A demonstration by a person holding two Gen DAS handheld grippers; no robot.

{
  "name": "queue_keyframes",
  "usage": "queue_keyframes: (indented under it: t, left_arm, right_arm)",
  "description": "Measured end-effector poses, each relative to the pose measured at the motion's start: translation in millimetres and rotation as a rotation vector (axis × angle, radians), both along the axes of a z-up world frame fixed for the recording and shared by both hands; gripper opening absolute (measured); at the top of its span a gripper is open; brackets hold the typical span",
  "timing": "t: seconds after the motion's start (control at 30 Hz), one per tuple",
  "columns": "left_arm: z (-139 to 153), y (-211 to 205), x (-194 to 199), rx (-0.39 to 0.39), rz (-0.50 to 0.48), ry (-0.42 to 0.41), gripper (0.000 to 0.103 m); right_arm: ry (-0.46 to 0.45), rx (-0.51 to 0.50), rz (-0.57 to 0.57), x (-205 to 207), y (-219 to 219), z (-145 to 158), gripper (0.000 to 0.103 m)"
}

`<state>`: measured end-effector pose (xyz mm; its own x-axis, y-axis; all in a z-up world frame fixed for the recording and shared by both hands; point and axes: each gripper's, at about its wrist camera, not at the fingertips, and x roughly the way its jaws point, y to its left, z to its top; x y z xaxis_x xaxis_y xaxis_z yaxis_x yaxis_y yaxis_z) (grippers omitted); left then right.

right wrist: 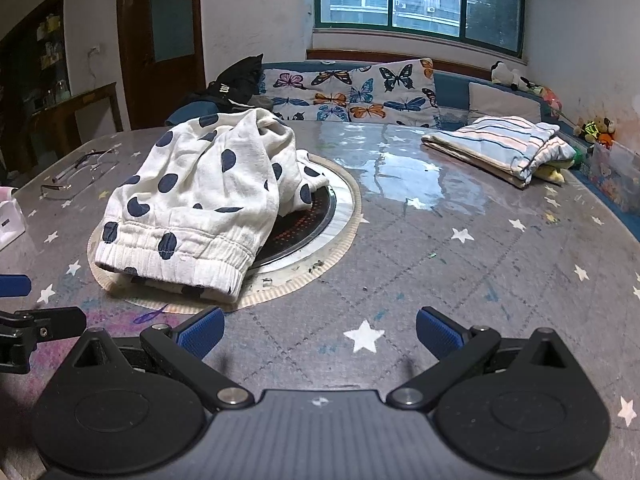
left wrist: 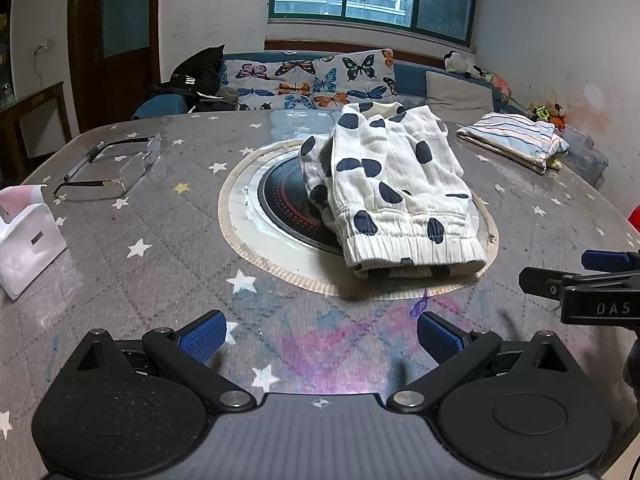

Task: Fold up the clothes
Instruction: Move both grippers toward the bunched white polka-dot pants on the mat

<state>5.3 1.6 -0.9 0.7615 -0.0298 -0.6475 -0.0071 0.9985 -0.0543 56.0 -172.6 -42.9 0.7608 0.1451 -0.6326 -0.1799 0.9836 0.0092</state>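
Nearest, left gripper (left wrist: 320, 338) and right gripper (right wrist: 319, 336), both spread wide, empty, above the star-print table (right wrist: 460, 280). Ahead, spotted pants (left wrist: 394, 192) bunched on the round hotplate (left wrist: 280, 196). Farther off: folded striped cloth (right wrist: 500, 148), glasses (left wrist: 116, 166), butterfly cushion (left wrist: 304, 84).

Crinkled matt cotton spotted trousers (left wrist: 396, 184), glossy clear film over quilted table cover (right wrist: 460, 264), ribbed-rubber tong pads (left wrist: 202, 336)
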Motion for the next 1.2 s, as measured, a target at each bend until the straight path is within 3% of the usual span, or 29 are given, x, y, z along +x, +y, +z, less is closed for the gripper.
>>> queue_keyframes:
  t: [1.2]
  left_arm:
    - [3,-13,18,0.022,-0.004,0.048,0.103]
  right_arm:
    - [0.026,0.009,0.037,11,-1,-5,0.103]
